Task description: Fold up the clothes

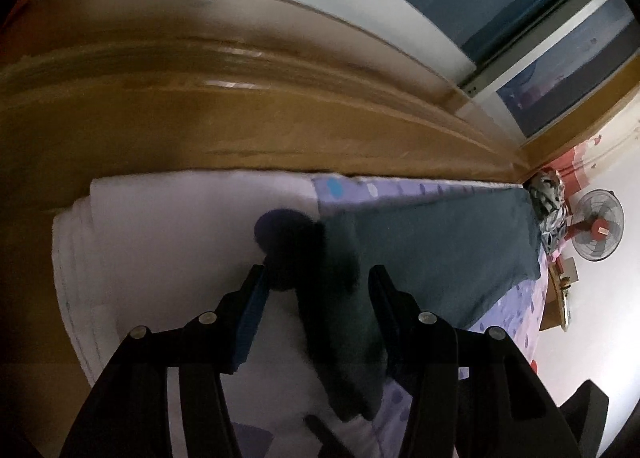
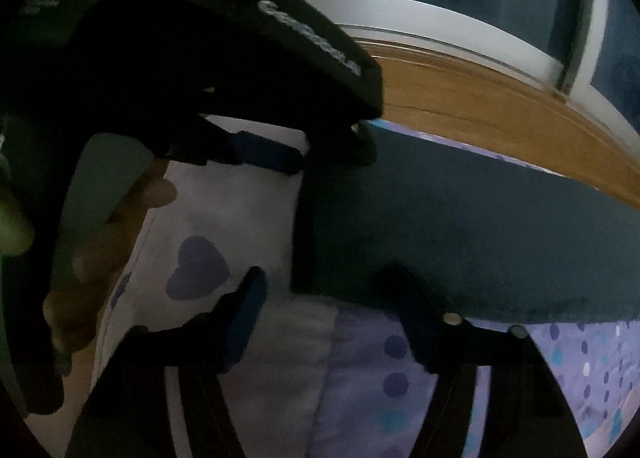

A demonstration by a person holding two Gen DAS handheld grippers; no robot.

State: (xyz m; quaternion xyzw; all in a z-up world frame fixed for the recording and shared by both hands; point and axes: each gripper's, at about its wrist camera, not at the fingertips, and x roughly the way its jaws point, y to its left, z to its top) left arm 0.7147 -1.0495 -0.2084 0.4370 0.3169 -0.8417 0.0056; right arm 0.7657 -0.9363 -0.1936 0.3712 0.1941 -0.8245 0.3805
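The left tongs (image 1: 316, 278) are black, built of angular linkage arms joined by round silver screw heads, with ribbed blue pads on the inner faces of the fingers (image 1: 252, 314). The right tongs (image 2: 328, 290) have the same black arms, silver screws and blue pads. In the right wrist view, upper left of the frame, the left tongs' black housing carries blurred white lettering.
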